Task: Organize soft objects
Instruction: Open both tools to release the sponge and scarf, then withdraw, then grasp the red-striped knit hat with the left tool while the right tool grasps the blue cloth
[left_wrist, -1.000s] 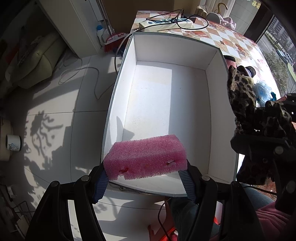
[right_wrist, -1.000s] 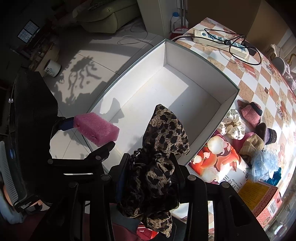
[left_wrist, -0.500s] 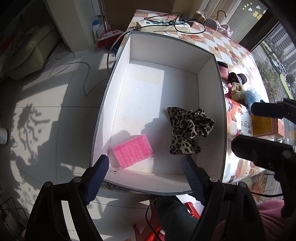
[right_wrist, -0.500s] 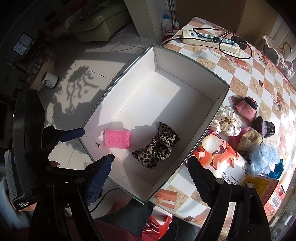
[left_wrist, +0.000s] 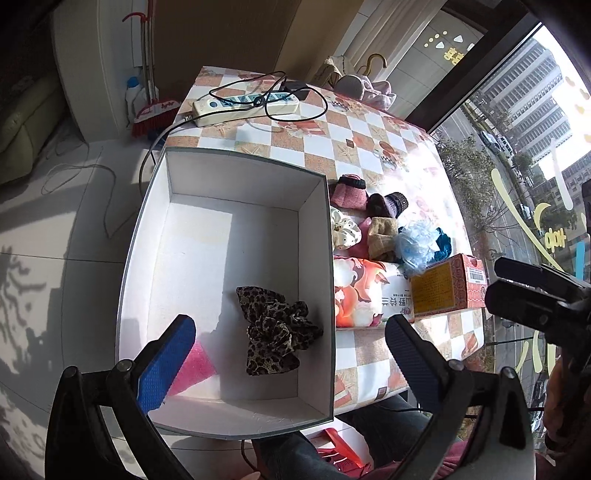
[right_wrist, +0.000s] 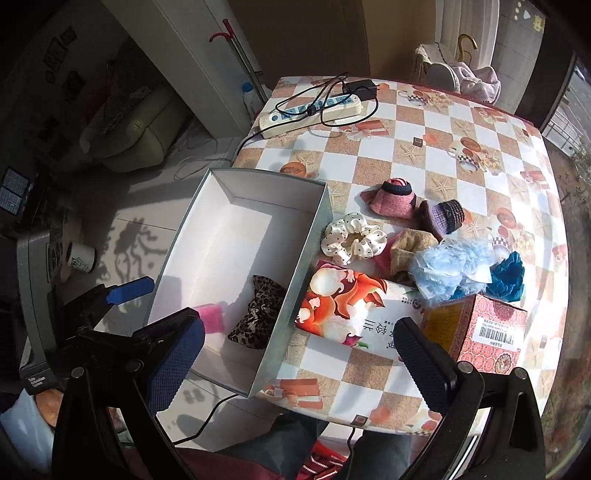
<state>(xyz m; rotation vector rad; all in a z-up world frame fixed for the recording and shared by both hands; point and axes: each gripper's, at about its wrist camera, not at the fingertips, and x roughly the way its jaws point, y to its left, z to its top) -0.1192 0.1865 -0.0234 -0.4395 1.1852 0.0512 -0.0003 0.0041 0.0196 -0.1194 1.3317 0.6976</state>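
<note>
Our left tongs (left_wrist: 290, 343) and right tongs (right_wrist: 299, 345) are both opening wide with nothing between the pads. The left pair hangs over the near end of the white box (left_wrist: 330, 258); the right pair sits over the counter (right_wrist: 424, 147) beside the box wall. Inside lie the pink sponge (left_wrist: 194, 367) and the leopard scrunchie (left_wrist: 277, 332), close together – the far half is bare. Next, we judge, comes the pile just beside the box: dotted scrunchie (right_wrist: 352, 238), knitted pieces, blue puff (right_wrist: 448, 267). We should drop straight onto one item, pinch its middle – not its neighbours.
</note>
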